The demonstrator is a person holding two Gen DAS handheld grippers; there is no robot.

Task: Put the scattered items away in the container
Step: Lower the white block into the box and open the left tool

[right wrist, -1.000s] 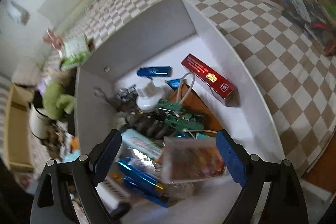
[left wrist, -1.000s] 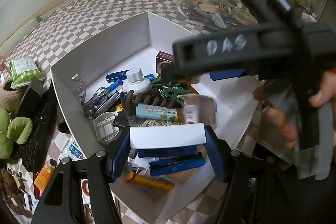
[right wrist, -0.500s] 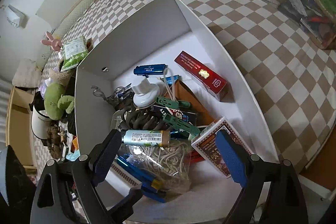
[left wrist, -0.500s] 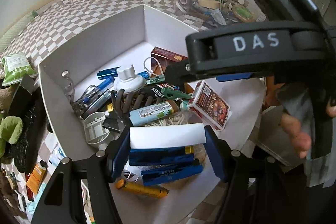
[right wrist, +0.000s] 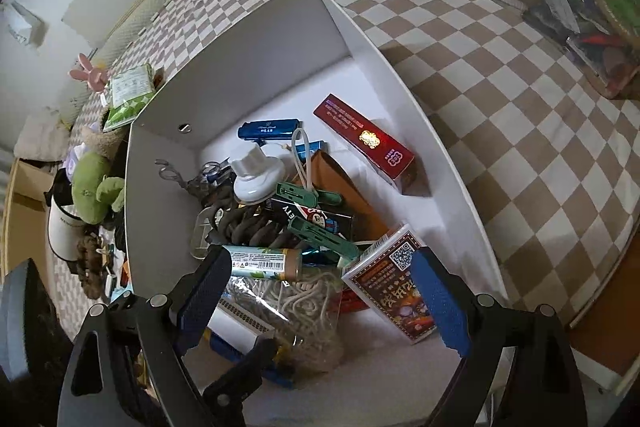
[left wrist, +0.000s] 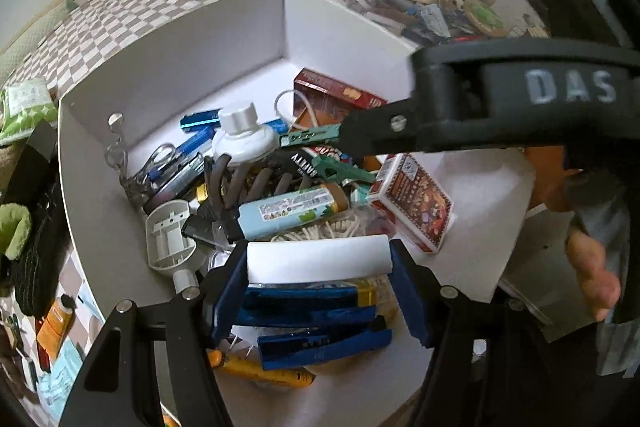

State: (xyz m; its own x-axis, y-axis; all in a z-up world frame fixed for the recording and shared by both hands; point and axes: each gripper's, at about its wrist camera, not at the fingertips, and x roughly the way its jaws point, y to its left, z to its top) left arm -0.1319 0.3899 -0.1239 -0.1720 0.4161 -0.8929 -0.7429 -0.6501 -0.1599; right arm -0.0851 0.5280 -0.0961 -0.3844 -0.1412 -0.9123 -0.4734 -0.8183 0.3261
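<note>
A flat white box (left wrist: 318, 258), matte and rectangular, is clamped between the blue pads of the left gripper (left wrist: 319, 281) over the near end of the white cardboard container (left wrist: 192, 67). Beneath it lie glossy blue cases (left wrist: 324, 345) and a bagged cord (right wrist: 304, 293). The right gripper (right wrist: 320, 297) is held apart and empty above a patterned card box (right wrist: 390, 293), on the checkered cloth (right wrist: 500, 115).

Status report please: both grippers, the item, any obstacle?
Left hand-held gripper shut on white box, over white container. Right hand-held gripper open, empty. Nothing blocking.
</note>
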